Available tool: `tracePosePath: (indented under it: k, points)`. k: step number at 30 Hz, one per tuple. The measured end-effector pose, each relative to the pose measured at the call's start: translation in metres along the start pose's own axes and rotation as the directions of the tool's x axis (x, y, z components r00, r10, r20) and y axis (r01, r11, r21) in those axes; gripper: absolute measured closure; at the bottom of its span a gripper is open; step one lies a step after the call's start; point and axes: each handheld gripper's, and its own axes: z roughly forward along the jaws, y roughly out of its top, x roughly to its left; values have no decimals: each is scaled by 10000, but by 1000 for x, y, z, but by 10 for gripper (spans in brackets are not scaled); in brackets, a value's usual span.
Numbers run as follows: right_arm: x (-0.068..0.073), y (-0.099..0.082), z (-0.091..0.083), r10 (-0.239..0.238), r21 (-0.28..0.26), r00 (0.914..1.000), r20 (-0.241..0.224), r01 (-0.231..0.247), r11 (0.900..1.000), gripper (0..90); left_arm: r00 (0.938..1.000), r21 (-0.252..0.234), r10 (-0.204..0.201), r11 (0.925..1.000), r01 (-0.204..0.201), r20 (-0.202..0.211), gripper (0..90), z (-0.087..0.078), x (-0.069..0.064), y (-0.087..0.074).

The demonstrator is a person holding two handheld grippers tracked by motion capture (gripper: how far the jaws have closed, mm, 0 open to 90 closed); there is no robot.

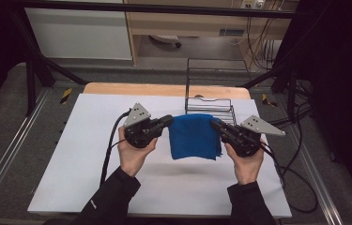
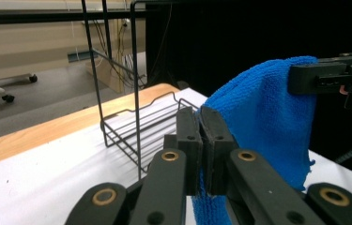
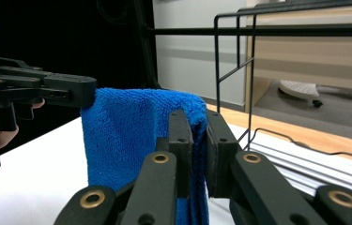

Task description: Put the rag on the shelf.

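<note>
Blue microfiber cloth (image 1: 195,137) hangs above the white desk (image 1: 70,154), just before the wire rack (image 1: 210,105). Left claw (image 1: 168,121) and right claw (image 1: 215,124) each clench a top corner. Soft, light, limp; likely best gripped at corners.

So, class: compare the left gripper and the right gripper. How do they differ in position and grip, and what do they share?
The left gripper pinches the blue cloth's left top corner; the right gripper pinches its right. The right gripper sits nearer the wire rack; the left gripper is farther off. Both are shut on the cloth, holding it hanging above the table.
</note>
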Motion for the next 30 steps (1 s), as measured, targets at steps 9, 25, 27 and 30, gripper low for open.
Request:
tracePosePath:
  k: [9, 25, 27, 30]
  points:
    - [-7, 13, -4, -120, -276, 9995, 289, 128, 9995, 836, 9999, -247, 118, 9996, -116, 56, 872, 9, -2, 14]
    - [-22, 34, -11, -243, -900, 9966, 786, 313, 9955, 836, 9998, -794, 214, 9966, -211, 33, 872, 27, -7, 42]
    - [-25, 38, -11, -281, -978, 9957, 882, 368, 9945, 836, 9998, -850, 188, 9962, -182, 61, 872, 29, -7, 45]
    - [-26, 41, -12, -336, -1009, 9949, 949, 432, 9940, 836, 9998, -921, 215, 9955, -210, 44, 872, 32, -6, 49]
